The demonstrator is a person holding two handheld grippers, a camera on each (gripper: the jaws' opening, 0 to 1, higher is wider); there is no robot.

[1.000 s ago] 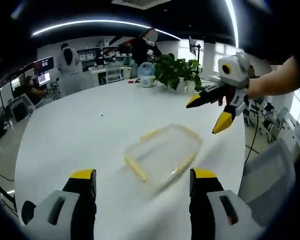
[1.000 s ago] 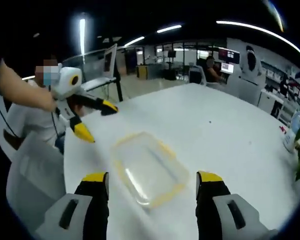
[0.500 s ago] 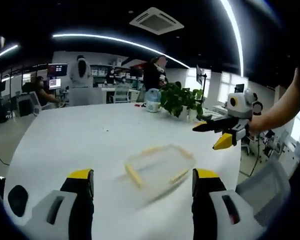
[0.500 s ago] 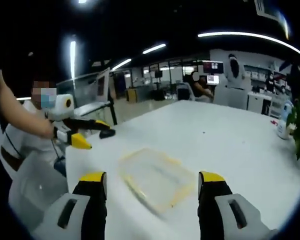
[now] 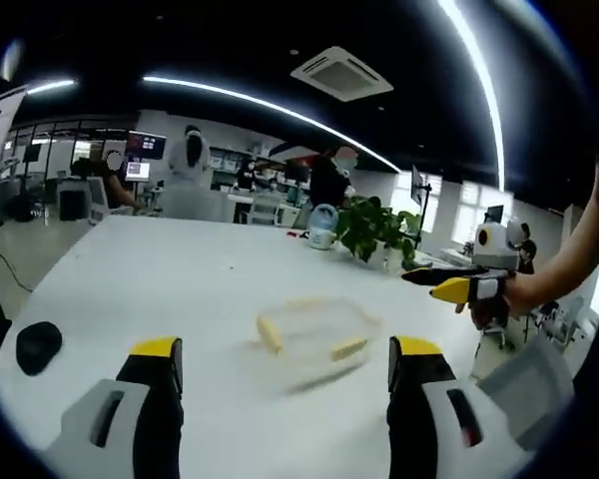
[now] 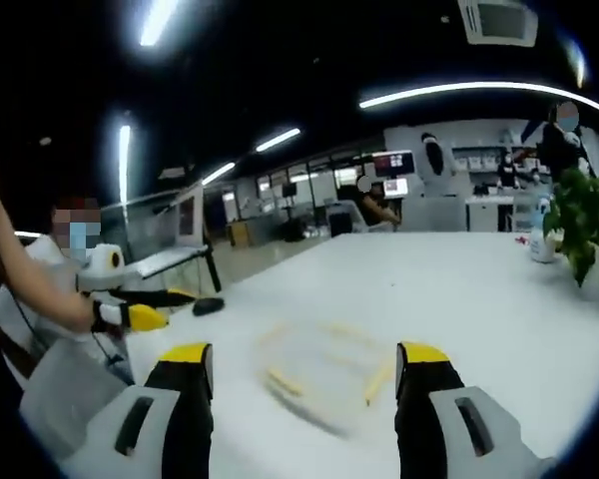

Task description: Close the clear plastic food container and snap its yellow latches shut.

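The clear plastic container point(image 5: 314, 334) with yellow latches lies flat on the white table point(image 5: 150, 279), ahead of and between my left gripper's point(image 5: 287, 351) wide-open jaws, apart from them. My right gripper point(image 5: 457, 286) hovers to the container's right, held by a hand. In the right gripper view the container point(image 6: 324, 371) is blurred, just beyond my right gripper's point(image 6: 306, 356) open jaws. My left gripper point(image 6: 140, 311) hangs at the left over the table edge. Both grippers hold nothing. Motion blur hides how the latches sit.
A black mouse-like object point(image 5: 38, 344) lies near the table edge point(image 6: 208, 305). A potted plant point(image 5: 374, 232) and a bottle point(image 5: 321, 226) stand at the table's far side. A grey chair point(image 5: 524, 384) is at the right. People sit at desks behind.
Both cameras have dropped lower and tipped up, so the container looks flatter and more ceiling shows. Each gripper has pulled back from above the container toward the table edge. The container has stayed put.
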